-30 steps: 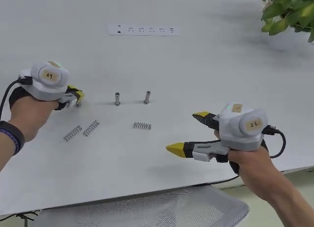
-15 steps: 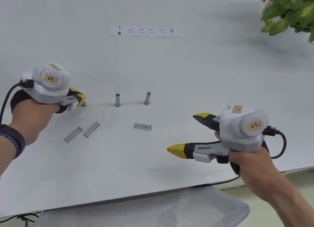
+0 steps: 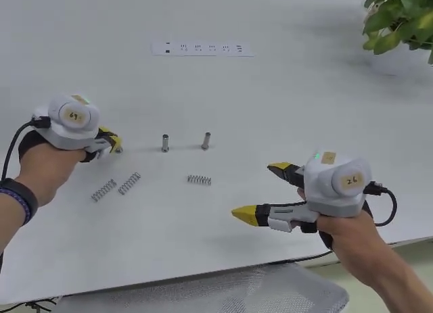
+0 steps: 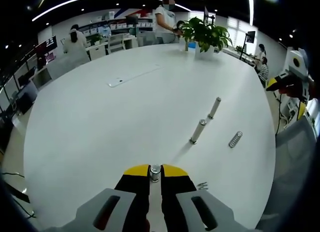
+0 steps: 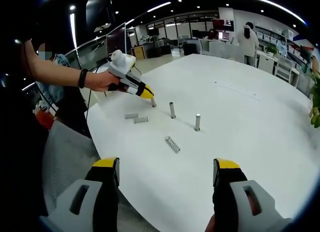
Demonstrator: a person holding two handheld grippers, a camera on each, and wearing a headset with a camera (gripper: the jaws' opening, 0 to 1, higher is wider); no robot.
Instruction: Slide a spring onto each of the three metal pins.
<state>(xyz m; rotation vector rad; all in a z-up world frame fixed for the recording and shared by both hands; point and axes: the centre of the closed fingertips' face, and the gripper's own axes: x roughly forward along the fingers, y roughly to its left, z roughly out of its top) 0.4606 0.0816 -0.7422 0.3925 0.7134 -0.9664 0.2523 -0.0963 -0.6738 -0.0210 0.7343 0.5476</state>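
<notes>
Three short metal pins stand in a row on the white table. My left gripper [image 3: 114, 143] is shut on the left pin [image 4: 155, 171], whose top shows between the yellow tips. The middle pin [image 3: 165, 142] and the right pin [image 3: 206, 140] stand free. Three springs lie flat in front of them: two side by side [image 3: 103, 189] [image 3: 128, 183] below the left gripper, and one [image 3: 199, 180] below the right pin. My right gripper [image 3: 265, 191] hovers at the near right, open and holding nothing, well apart from the springs.
A white power strip [image 3: 202, 49] lies at the far side of the table. A potted plant [image 3: 400, 19] stands at the far right corner. The table's near edge runs just below the right gripper, with a mesh chair [image 3: 223, 293] under it.
Both grippers keep their places and states. The picture has shifted slightly down and right, which is the camera moving.
</notes>
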